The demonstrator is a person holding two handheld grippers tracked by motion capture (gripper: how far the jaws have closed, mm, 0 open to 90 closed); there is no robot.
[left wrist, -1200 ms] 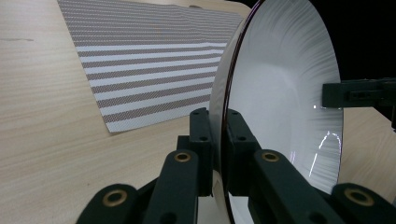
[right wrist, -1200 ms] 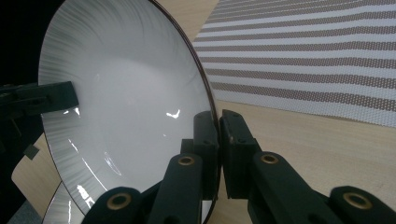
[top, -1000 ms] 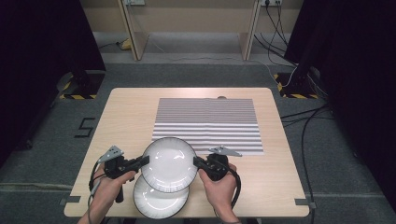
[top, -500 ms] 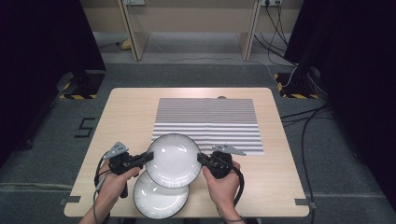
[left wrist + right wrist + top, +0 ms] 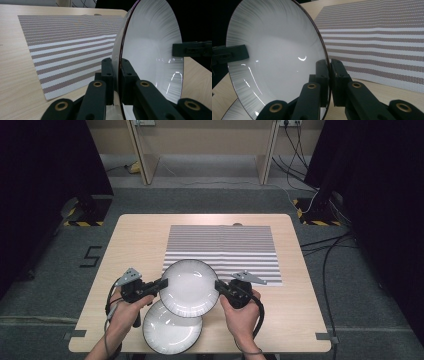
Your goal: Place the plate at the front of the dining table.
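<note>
A white plate (image 5: 190, 287) with a dark rim hangs above the table, held by both grippers at opposite edges. My left gripper (image 5: 163, 283) is shut on its left rim, and the plate (image 5: 150, 50) rises edge-on between the black jaws in the left gripper view. My right gripper (image 5: 218, 286) is shut on the right rim; the plate's (image 5: 277, 57) glossy inside faces the right gripper view. A second white plate (image 5: 170, 332) lies flat on the table below, partly covered by the lifted one. A striped placemat (image 5: 222, 250) lies just beyond.
The wooden table (image 5: 130, 240) has bare wood to the left and right of the placemat. Cables (image 5: 330, 245) run over the grey floor at the right. The lower plate sits close to the table's near edge.
The held plate and both grippers have shifted a little away from the near edge, toward the placemat. Both grips are unchanged.
</note>
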